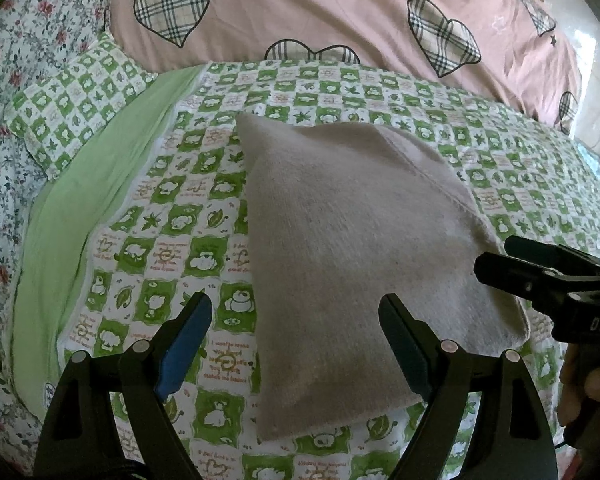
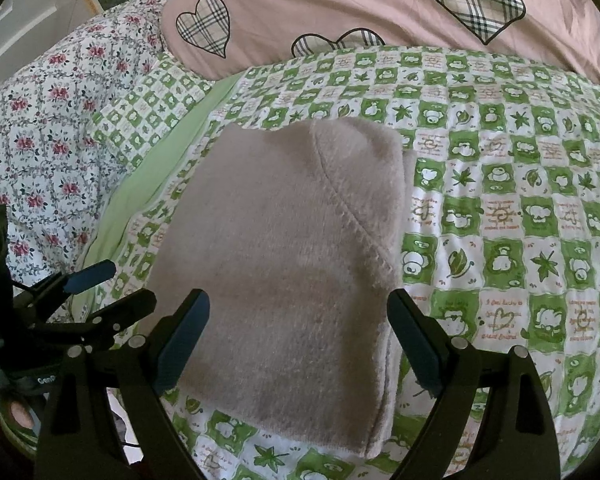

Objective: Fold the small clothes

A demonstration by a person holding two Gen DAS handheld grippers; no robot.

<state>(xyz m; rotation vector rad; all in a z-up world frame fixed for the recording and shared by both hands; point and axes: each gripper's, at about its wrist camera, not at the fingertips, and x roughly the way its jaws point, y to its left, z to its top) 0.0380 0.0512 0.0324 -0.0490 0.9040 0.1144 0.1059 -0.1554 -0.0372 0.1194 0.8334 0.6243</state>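
- A folded beige knitted garment [image 1: 352, 264] was seen lying flat on a green-and-white checked bedsheet [image 1: 172, 216], in a compact rectangle with a stitched seam running diagonally across its upper layer.
- The left gripper [image 1: 296, 344] was held above the near edge of the garment with its jaws spread wide; nothing was grasped, and the blue-padded fingers [image 1: 184, 344] stood clear of the fabric.
- The right gripper [image 2: 298, 340] was likewise held released over the near part of the garment [image 2: 284, 264], its fingers set apart on either side with no cloth pinched between them.
- In the left wrist view, the right gripper [image 1: 496, 256] was seen just beside the garment's right edge.
- A pink duvet with plaid hearts [image 1: 340, 12] was seen beyond the sheet, and floral bedding [image 2: 48, 120] lay to the left.
- A pillow in the same green check [image 1: 72, 104] was seen resting near the floral bedding.
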